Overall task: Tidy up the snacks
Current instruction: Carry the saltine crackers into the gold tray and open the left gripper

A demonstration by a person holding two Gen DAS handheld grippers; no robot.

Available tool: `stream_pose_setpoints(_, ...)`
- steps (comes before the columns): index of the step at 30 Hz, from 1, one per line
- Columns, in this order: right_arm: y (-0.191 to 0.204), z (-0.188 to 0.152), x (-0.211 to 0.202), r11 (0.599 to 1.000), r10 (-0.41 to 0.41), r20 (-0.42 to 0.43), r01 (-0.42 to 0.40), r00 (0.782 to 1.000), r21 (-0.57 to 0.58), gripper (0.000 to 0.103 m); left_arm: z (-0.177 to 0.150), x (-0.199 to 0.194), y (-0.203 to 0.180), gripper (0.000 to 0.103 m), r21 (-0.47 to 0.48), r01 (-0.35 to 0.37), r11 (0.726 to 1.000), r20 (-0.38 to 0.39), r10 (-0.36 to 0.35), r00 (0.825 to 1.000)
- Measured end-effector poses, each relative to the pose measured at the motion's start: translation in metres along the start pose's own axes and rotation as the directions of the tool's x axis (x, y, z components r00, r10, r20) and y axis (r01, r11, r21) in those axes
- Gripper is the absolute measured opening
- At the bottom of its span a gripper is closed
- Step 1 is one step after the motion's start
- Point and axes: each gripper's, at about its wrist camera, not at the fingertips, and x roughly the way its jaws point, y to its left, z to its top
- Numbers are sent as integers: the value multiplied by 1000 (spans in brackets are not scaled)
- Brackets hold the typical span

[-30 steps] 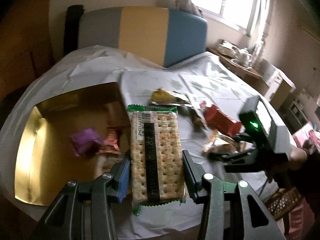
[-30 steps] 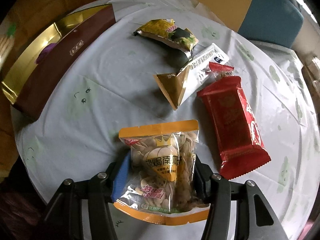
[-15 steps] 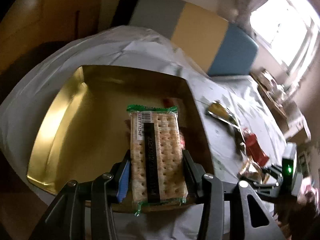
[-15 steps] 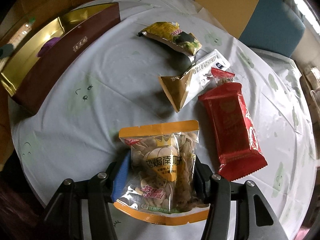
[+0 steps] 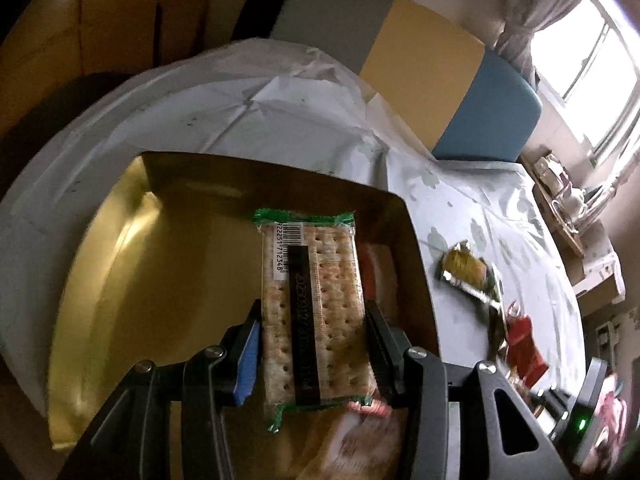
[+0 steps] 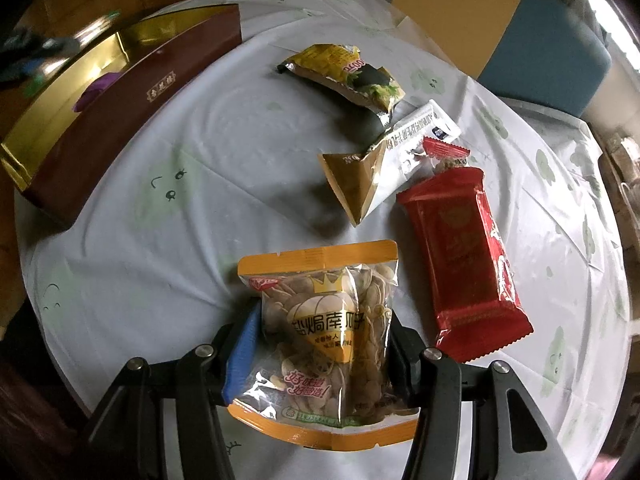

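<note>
My left gripper (image 5: 312, 320) is shut on a green-edged cracker pack (image 5: 316, 304), held over the gold-lined box (image 5: 120, 264); other snacks lie under the pack at the box's right end. My right gripper (image 6: 320, 336) is shut on an orange-rimmed bag of pumpkin seeds (image 6: 324, 328) above the tablecloth. In the right wrist view the same box (image 6: 132, 112) shows its brown side at the upper left, with a purple snack (image 6: 94, 88) inside. A red packet (image 6: 460, 252), a gold and white packet (image 6: 380, 168) and a yellow packet (image 6: 344, 72) lie on the cloth.
The round table (image 6: 160, 184) carries a pale cloth with green prints. A grey, yellow and blue chair back (image 5: 420, 64) stands behind it. A side shelf with a teapot (image 5: 568, 200) is at the right, under a bright window (image 5: 592, 40).
My left gripper has carried the cracker pack left from over the cloth to above the gold box, rolling as it went. The right gripper and its seed bag have held still.
</note>
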Motion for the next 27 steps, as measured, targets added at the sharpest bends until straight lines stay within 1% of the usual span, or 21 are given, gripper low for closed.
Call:
stream_pose_setpoints(1,0,0,0,1000,1,0,-1,1000,1,57,6,7,-1,48,-26,25,999,-11,-25,1000)
stream_pose_setpoints(3,-1,1,1,1000,1,-1,-1,1000,2,57,13,15,-4,48,-53,44,998,-19,-45,999)
stream_pose_setpoints(4,-1,1,1,1000,1,-1,-1,1000,1,57,16,21,-8,50,-47,58,997,-16,-59,998)
stream_pose_setpoints(5,-1,1,1,1000,1,-1,-1,1000,1,57,19,25,-11,55,-40,61,997,-19,-62,998)
stream_pose_setpoints(9,0,0,0,1000,0,0,0,1000,1,57,16,36,-16,57,-42,42,998,-41,-43,998)
stream_pose_setpoints(10,0,0,0,1000,-1,0,1,1000,1,57,14,36,-17,59,-30,20,999,-43,-21,999)
stream_pose_setpoints(11,-1,0,1,1000,-2,0,2,1000,0,57,11,35,-18,59,-22,1,1000,-43,-2,999)
stream_pose_setpoints(14,0,0,1,1000,-6,1,6,1000,-6,57,-1,26,-20,59,5,-12,1000,-27,12,1000)
stream_pose_setpoints(16,1,0,1,1000,-9,2,9,1000,-9,57,-12,17,-25,59,46,-56,997,2,56,998)
stream_pose_setpoints(17,1,-1,1,1000,-11,3,11,1000,-12,57,-18,13,-28,59,65,-68,996,13,67,998)
stream_pose_setpoints(27,6,-3,-2,999,-34,13,34,999,-28,57,-55,-29,-38,59,128,-115,985,101,103,990)
